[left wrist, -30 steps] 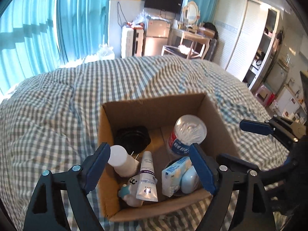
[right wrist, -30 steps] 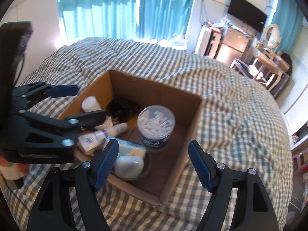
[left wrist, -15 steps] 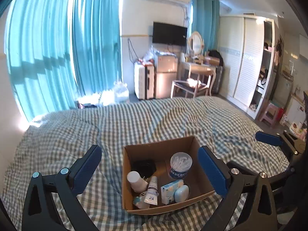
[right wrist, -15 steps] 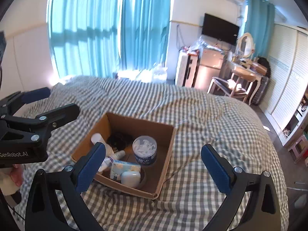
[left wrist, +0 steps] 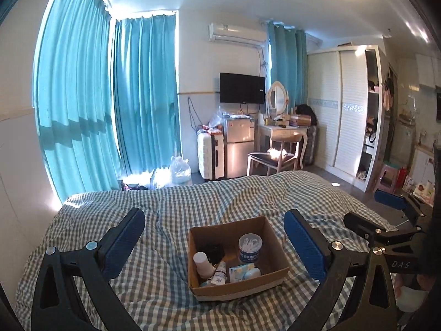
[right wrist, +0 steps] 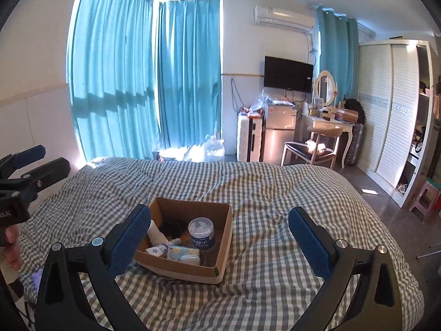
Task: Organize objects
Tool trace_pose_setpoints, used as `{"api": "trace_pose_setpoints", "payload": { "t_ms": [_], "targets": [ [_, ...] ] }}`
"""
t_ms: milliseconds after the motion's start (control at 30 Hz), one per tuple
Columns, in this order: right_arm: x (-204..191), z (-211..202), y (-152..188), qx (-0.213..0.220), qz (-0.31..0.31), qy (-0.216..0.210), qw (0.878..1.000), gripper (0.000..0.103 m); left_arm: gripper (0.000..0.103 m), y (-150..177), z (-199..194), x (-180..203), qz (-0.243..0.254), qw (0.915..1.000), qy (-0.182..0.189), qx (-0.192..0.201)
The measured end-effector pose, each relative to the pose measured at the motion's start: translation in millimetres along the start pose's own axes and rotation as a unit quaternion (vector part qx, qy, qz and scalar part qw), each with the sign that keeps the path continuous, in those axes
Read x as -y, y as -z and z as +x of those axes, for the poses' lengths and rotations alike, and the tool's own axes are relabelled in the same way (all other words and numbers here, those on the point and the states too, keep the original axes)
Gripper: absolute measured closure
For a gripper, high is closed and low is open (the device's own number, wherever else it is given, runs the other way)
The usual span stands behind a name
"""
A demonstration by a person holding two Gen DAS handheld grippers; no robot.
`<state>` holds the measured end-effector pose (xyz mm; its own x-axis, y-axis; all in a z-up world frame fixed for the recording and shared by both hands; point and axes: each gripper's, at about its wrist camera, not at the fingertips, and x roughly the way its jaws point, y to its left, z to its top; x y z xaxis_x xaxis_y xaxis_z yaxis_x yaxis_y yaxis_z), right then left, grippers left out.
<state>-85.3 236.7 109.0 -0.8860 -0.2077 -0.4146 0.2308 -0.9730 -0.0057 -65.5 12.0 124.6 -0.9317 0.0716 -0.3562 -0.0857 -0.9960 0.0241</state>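
You held the left gripper [left wrist: 213, 244] and right gripper [right wrist: 219, 235] spread wide and empty, above and well apart from the cardboard box [left wrist: 239, 292] on the bed [right wrist: 275, 193]. Toiletries sat inside the box, so sorting was probably finished.

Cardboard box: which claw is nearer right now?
Left, narrowly. The left claw faces the cardboard box head-on, box centred between its fingers. The right claw sits off to the box's right, both open and clear of it.
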Motion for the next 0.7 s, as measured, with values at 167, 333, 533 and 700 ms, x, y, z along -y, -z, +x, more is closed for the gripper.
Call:
{"api": "trace_pose_setpoints", "payload": {
  "t_ms": [167, 333, 533, 700],
  "targets": [
    [3, -22, 21, 0.024, 0.004, 0.010, 1.000, 0.002, 0.000, 25, -20, 2, 0.009, 0.9996, -0.022, 0.014],
    [1, -35, 46, 0.051, 0.001, 0.024, 0.998, 0.002, 0.000, 60, -28, 2, 0.005, 0.9988, -0.044, 0.020],
    [2, -30, 71, 0.059, 0.019, -0.003, 0.998, 0.002, 0.000, 97, -11, 7, 0.014, 0.9973, -0.072, 0.008],
    [2, -10, 89, 0.045, 0.013, 0.009, 0.999, 0.002, 0.000, 112, -8, 2, -0.006, 0.9966, -0.082, 0.004]
  ]
}}
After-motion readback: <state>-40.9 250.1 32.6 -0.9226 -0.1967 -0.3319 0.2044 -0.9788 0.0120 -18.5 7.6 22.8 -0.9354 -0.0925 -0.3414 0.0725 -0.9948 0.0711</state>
